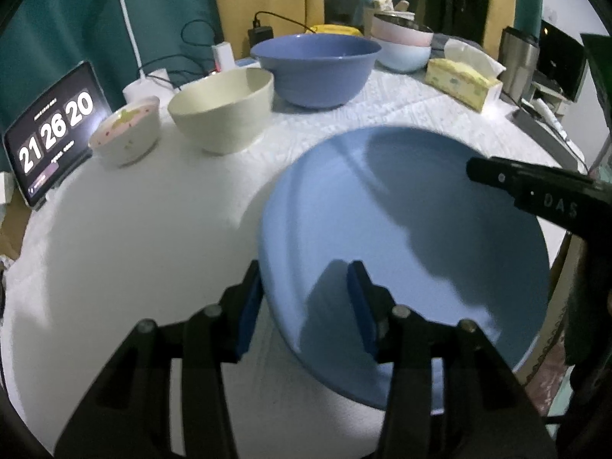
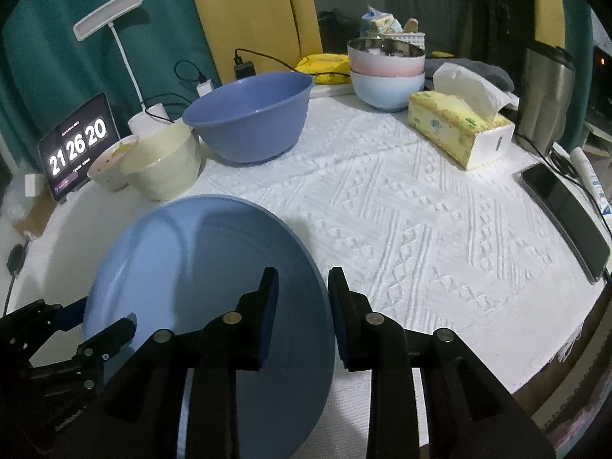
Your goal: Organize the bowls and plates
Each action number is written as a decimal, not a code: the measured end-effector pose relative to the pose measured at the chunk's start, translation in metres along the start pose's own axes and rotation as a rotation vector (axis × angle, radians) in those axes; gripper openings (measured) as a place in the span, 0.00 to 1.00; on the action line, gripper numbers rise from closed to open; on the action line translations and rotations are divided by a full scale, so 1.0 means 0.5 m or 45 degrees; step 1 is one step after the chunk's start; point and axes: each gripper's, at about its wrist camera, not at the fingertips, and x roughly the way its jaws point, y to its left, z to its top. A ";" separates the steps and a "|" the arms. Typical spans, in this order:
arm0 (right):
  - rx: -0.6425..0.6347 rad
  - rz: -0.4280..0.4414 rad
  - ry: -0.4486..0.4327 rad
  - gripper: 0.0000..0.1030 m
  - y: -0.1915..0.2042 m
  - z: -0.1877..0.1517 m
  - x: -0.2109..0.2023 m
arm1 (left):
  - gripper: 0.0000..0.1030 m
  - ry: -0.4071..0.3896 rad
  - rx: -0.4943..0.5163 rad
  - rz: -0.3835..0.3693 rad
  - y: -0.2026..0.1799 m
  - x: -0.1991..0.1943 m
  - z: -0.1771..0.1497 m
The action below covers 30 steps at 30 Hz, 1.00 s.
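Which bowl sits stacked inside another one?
The pink bowl at the back, nested in the pale blue bowl. The dark blue, cream and small patterned bowls stand singly.

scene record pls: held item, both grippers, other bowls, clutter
held item: light blue bowl, large, near table edge
left gripper: straddles the bowl's left rim, visible gap at the pads
right gripper: straddles the bowl's right rim, gap at the pads
other bowls: dark blue bowl, cream bowl, small patterned bowl, pink bowl stacked on a pale blue bowl
clutter: tissue box, tablet clock, phone, lamp
surface: white textured cloth
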 end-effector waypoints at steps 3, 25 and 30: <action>-0.004 -0.005 0.007 0.29 -0.002 -0.001 0.003 | 0.53 0.017 -0.004 -0.009 0.002 0.010 -0.001; 0.040 0.077 0.078 0.44 -0.012 -0.043 0.022 | 0.60 0.043 -0.238 -0.085 0.063 0.021 -0.019; 0.051 0.107 0.074 0.46 -0.003 -0.047 0.023 | 0.61 0.040 -0.251 -0.141 0.060 0.025 -0.018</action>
